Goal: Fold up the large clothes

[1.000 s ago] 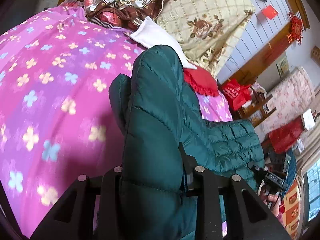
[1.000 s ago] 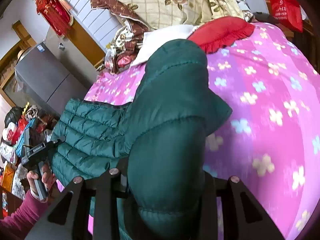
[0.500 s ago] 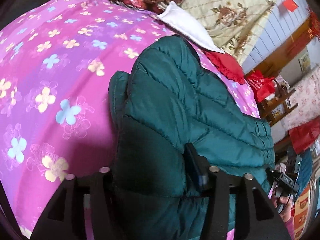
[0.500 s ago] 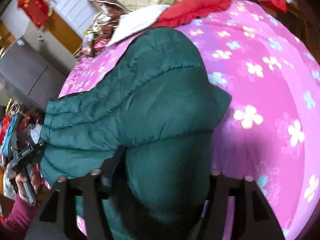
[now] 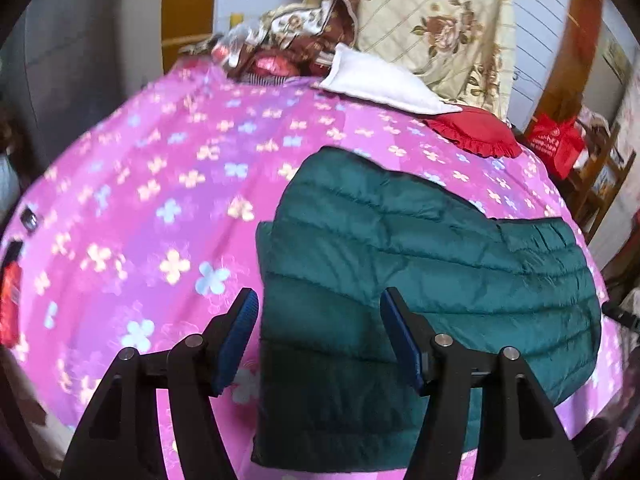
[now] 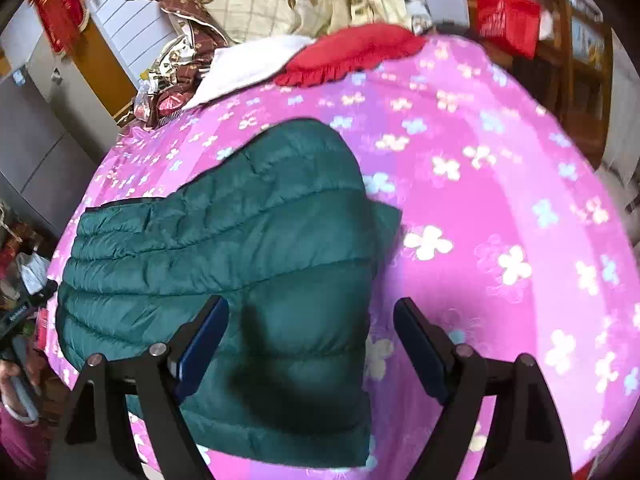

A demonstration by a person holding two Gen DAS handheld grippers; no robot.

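A dark green quilted puffer jacket (image 5: 400,260) lies folded on a pink flowered bedspread (image 5: 160,184). My left gripper (image 5: 318,332) hovers above the jacket's near end, its jaws opening, blue pads clear of the fabric. In the right wrist view the same jacket (image 6: 240,248) lies flat, a folded part nearest me. My right gripper (image 6: 310,336) hangs over that end, jaws also opening and gripping nothing. The other hand-held gripper (image 6: 20,316) shows at the far left edge, in a person's hand.
Pillows line the bed's head: a white one (image 5: 380,84), a red frilled one (image 5: 476,136) and a cream floral quilt (image 5: 440,24). A red bag (image 5: 554,148) and wooden furniture stand right of the bed. A dark and red object (image 5: 10,292) lies at the bed's left edge.
Both grippers let go of the jacket and drew back from it as their jaws widened. The jacket, lifted and bunched between the pads before, now lies flat on the bedspread.
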